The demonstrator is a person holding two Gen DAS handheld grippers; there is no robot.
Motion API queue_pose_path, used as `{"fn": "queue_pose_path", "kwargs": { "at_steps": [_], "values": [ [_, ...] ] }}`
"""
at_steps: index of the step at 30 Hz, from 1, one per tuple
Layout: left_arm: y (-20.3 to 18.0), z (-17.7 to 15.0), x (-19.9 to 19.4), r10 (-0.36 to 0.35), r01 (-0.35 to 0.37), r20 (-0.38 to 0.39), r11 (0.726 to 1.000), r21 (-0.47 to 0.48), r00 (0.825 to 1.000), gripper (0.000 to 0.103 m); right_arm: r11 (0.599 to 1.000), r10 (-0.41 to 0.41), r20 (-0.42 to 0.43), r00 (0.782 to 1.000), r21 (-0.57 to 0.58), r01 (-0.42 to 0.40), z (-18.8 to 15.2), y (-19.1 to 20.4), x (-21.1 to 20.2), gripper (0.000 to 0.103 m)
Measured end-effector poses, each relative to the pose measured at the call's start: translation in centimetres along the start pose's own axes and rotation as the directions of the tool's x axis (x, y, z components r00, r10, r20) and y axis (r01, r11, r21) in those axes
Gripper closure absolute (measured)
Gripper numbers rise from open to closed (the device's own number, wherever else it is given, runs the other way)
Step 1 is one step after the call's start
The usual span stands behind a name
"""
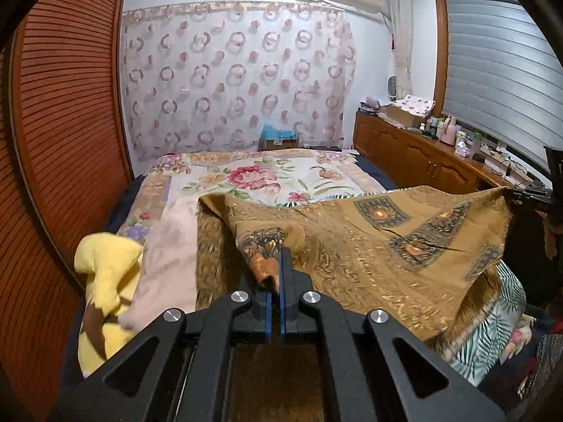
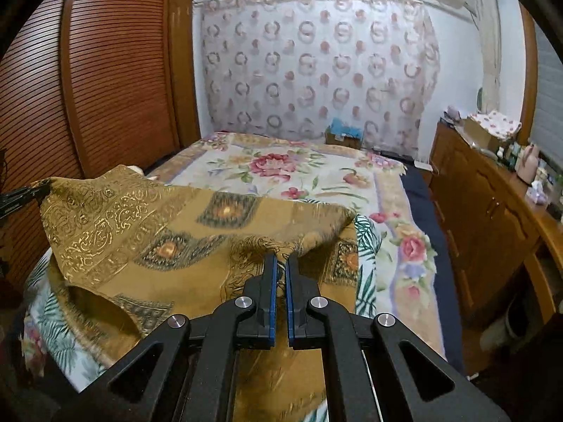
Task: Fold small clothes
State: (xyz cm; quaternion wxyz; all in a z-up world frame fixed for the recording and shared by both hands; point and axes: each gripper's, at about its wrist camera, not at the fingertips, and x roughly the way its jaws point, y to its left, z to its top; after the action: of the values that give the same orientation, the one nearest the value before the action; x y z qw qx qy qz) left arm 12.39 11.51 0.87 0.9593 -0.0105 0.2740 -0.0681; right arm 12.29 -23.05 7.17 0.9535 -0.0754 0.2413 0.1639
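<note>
A golden-brown patterned garment [image 1: 369,242] is lifted and stretched above the near end of the bed; it also shows in the right wrist view [image 2: 169,232]. My left gripper [image 1: 276,263] is shut on one edge of it, with cloth bunched between the blue pads. My right gripper [image 2: 281,263] is shut on the opposite edge. The right gripper shows at the right edge of the left wrist view [image 1: 527,195], and the left gripper at the left edge of the right wrist view [image 2: 24,193]. The cloth sags between them.
A floral blanket [image 1: 253,176] covers the bed. A yellow plush item [image 1: 105,263] and pale pink cloth [image 1: 169,263] lie at the left. A leaf-print garment [image 1: 492,334] lies under the golden one. A louvred wardrobe [image 2: 116,70] stands left, a cluttered wooden dresser [image 2: 492,204] right.
</note>
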Motion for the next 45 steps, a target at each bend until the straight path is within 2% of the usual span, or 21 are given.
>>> {"fn": "queue_pose_path", "kwargs": {
  "at_steps": [4, 8, 13, 15, 17, 18, 20, 23, 25, 27, 37, 45],
  "values": [
    [0.3, -2.6, 0.2, 0.034, -0.034, -0.057, 0.999, 0.006, 0.998, 0.099, 1.000, -0.004, -0.031, 1.000, -0.024, 0.003, -2.0, 0.2, -1.9, 0.099],
    [0.7, -5.6, 1.8, 0.046, -0.048, -0.127, 0.999, -0.013, 0.991, 0.099, 0.999, -0.002, -0.111, 0.994, -0.032, -0.001, -5.0, 0.7, -0.6, 0.099],
    [1.4, -8.0, 2.7, 0.028, -0.039, -0.183, 0.998, -0.057, 0.983, 0.098, 1.000, -0.005, -0.164, 0.986, 0.009, 0.007, -7.4, 0.8, 1.7, 0.099],
    [1.4, -8.3, 2.4, 0.033, -0.045, -0.180, 0.997, -0.058, 0.983, 0.084, 1.000, -0.016, -0.166, 0.986, 0.012, 0.018, -7.4, 0.6, 2.6, 0.099],
    [1.5, -8.2, 2.1, 0.046, -0.056, -0.167, 0.997, -0.058, 0.985, 0.075, 1.000, -0.029, -0.158, 0.987, 0.007, 0.030, -7.3, 0.7, 2.7, 0.099],
    [1.6, -7.9, 2.0, 0.047, -0.057, -0.161, 0.996, -0.064, 0.986, 0.066, 0.999, -0.034, -0.153, 0.988, 0.005, 0.035, -7.1, 0.8, 2.6, 0.099],
    [1.8, -7.9, 1.8, 0.038, -0.049, -0.147, 0.996, -0.076, 0.988, 0.061, 0.998, -0.061, -0.137, 0.989, -0.006, 0.060, -6.8, 1.6, 2.1, 0.092],
    [2.5, -8.0, 2.0, 0.040, -0.054, -0.158, 0.995, -0.088, 0.987, 0.060, 0.996, -0.083, -0.105, 0.991, -0.022, 0.081, -6.4, 2.7, 1.5, 0.078],
    [2.8, -8.3, 2.3, 0.043, -0.060, -0.167, 0.994, -0.095, 0.985, 0.060, 0.997, -0.081, -0.088, 0.993, -0.016, 0.080, -6.4, 2.9, 1.3, 0.058],
    [3.0, -8.6, 2.8, 0.048, -0.068, -0.178, 0.992, -0.103, 0.983, 0.060, 0.997, -0.072, -0.077, 0.994, -0.016, 0.071, -6.6, 3.2, 1.3, 0.054],
    [4.1, -9.9, 6.1, 0.034, -0.072, -0.267, 0.988, -0.135, 0.963, 0.060, 0.999, 0.026, -0.104, 0.994, -0.022, -0.028, -7.7, 6.5, 4.6, 0.053],
    [4.5, -10.2, 6.9, 0.010, -0.059, -0.279, 0.984, -0.169, 0.960, 0.060, 0.996, 0.074, -0.145, 0.987, -0.043, -0.081, -8.7, 9.7, 9.1, 0.053]
  ]
}}
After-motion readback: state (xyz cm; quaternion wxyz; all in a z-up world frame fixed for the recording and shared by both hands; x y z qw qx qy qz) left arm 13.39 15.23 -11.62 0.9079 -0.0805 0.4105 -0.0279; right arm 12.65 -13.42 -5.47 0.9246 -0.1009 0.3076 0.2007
